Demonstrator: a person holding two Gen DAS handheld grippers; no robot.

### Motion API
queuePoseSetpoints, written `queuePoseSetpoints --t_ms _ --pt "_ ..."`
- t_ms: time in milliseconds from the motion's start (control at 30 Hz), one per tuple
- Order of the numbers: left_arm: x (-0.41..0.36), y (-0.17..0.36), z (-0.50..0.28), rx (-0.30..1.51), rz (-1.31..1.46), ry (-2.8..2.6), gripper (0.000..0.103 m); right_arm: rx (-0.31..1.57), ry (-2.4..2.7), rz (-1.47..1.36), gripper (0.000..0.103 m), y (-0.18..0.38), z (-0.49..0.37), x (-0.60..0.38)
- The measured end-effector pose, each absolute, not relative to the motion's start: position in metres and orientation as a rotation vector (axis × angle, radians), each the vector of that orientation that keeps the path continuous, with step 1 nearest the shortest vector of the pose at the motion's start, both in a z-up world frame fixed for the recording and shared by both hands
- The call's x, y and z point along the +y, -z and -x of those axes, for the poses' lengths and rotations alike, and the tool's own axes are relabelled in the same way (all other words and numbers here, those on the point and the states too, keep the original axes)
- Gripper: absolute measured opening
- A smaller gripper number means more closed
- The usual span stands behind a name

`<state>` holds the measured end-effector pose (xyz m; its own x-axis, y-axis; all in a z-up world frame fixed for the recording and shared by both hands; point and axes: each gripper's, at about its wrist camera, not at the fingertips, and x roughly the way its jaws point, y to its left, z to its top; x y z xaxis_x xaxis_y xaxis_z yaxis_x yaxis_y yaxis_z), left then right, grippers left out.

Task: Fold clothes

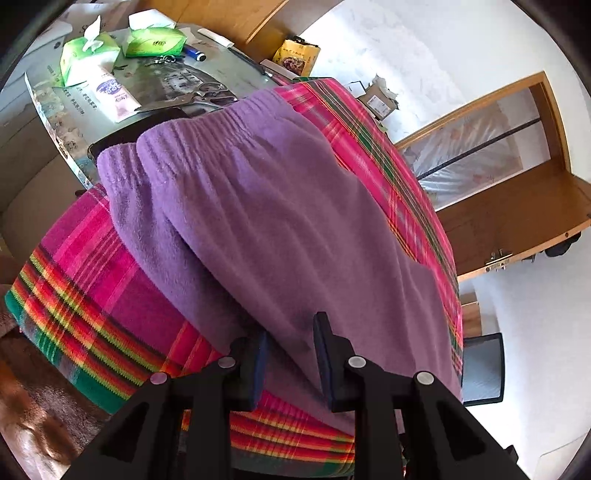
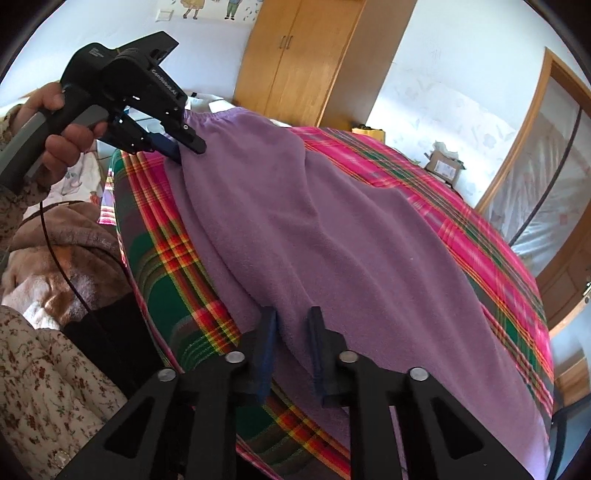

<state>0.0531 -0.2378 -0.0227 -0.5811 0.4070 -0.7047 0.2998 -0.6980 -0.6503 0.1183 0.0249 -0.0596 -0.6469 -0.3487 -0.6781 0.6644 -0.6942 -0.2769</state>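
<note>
Left wrist view: left gripper [image 1: 290,334] tilted down at the purple pants [image 1: 258,206] on the plaid cloth [image 1: 92,288]; jaws part-open around a fabric edge, grip unclear.

Right wrist view: right gripper [image 2: 293,330] angled down, jaws narrow astride a pants fold, pinch unclear. A hand [image 2: 61,129] holds the left gripper at the waistband, far edge.

I'm looking into a lived-in bedroom at home: a wooden wardrobe [image 2: 295,55] stands top centre of the right wrist view, cartoon wall stickers [image 2: 210,8] above it, a plaid bedspread [image 2: 480,236] across the middle, and tissue boxes [image 1: 88,55] on a cluttered tabletop [image 1: 229,83] upper left.
</note>
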Motion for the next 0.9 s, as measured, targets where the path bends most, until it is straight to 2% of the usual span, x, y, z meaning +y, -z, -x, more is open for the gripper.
queuePoseSetpoints --t_ms 100,233,300,433,633,900 --pt "-0.241 0.024 -0.055 -1.227 1.392 -2.466 0.024 0.658 2.314 -0.807 0.006 0.055 -0.117 0.024" --pt "-0.244 0.024 -0.056 -1.288 1.354 -2.482 0.008 0.573 2.294 -0.831 0.004 0.047 -0.115 0.029" --pt "-0.246 0.024 -0.057 -1.307 1.318 -2.487 0.003 0.528 2.291 -0.837 0.004 0.043 -0.113 0.033" --pt "-0.249 0.018 -0.065 -1.331 1.231 -2.524 0.002 0.483 2.286 -0.836 0.004 0.038 -0.113 0.035" --pt "-0.241 -0.007 -0.087 -1.157 1.098 -2.678 0.002 0.404 2.275 -0.809 0.003 0.024 -0.121 0.041" --pt "-0.247 0.023 -0.089 -1.161 1.261 -2.668 0.002 0.442 2.208 -0.887 0.003 0.043 -0.117 0.036"
